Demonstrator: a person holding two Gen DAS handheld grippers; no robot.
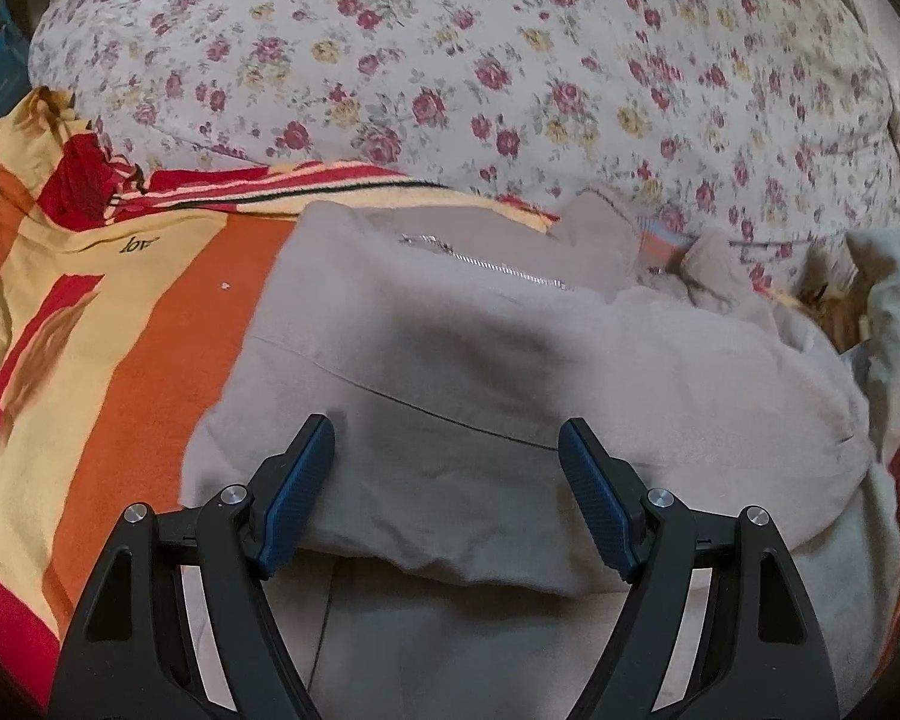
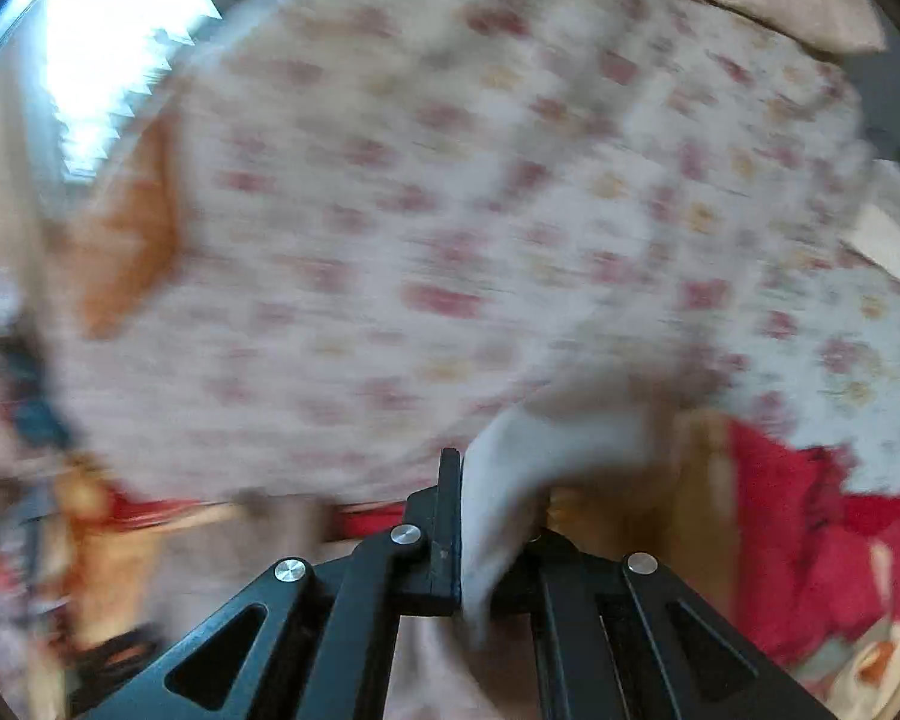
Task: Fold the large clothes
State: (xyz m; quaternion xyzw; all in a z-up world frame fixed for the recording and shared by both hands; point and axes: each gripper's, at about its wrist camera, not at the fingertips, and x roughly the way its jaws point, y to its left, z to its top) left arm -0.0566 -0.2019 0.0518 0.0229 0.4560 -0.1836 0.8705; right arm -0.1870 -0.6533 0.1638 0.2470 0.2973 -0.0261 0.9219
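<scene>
Left claw (image 1: 447,456) apart, hovering over beige fleece zip garment (image 1: 510,360) at frame centre on orange striped bedsheet (image 1: 120,330). Right claw (image 2: 468,516) clamped on pale fabric edge (image 2: 510,480), lower centre. Probably soft, bulky, limp; best gripped at hems, corners.

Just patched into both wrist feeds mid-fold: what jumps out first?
In the left wrist view, a beige zippered garment lies spread on an orange, yellow and red blanket, with the left tongs open above it, nothing between them. Behind it rises a rose-print quilt. The right wrist view is heavily blurred, but the right tongs are shut on a pale fold of cloth.
</scene>
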